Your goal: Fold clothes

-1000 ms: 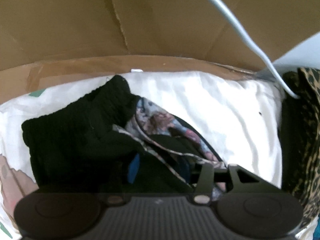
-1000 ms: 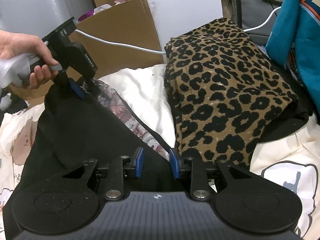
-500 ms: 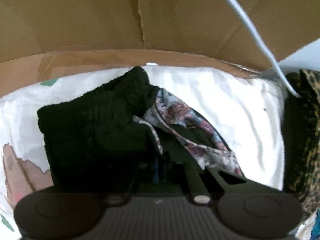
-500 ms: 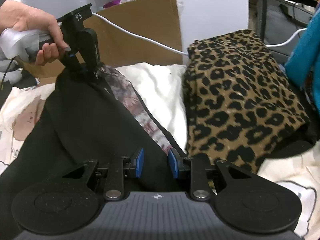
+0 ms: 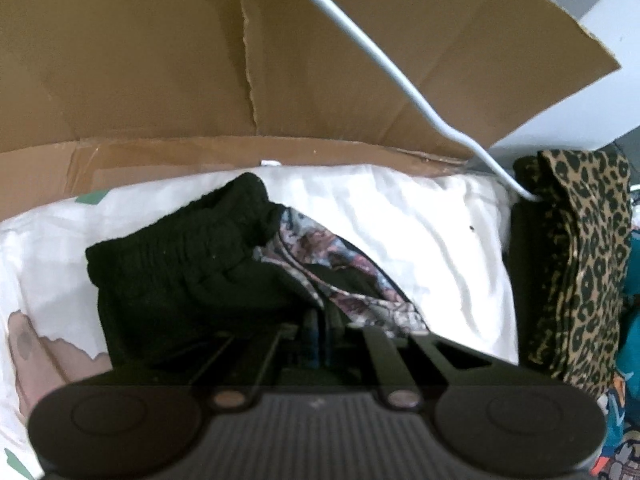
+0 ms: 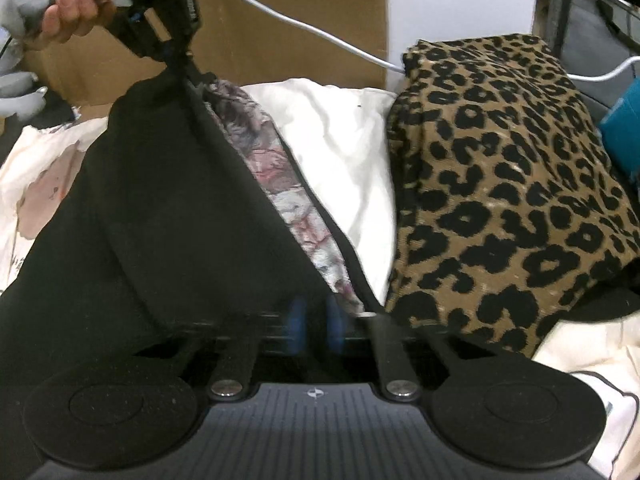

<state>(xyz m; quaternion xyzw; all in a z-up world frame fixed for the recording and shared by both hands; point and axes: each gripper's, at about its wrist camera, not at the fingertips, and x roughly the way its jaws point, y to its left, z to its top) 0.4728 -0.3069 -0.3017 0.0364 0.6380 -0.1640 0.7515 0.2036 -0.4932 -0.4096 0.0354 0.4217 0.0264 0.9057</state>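
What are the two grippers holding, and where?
Left gripper pinches the black garment at its raised top edge; right gripper looks nearly shut on its near edge.

left wrist view sits low and close, facing the cardboard wall (image 5: 160, 80) at 12 o'clock. right wrist view faces across the black garment (image 6: 160, 220). both share the leopard-print pile (image 5: 580, 260) at 3 o'clock.

Garment (image 6: 172, 216) on the sheet (image 6: 340, 136), folded pile (image 6: 500, 184) just right (cardboard (image 6: 296, 12) behind both)
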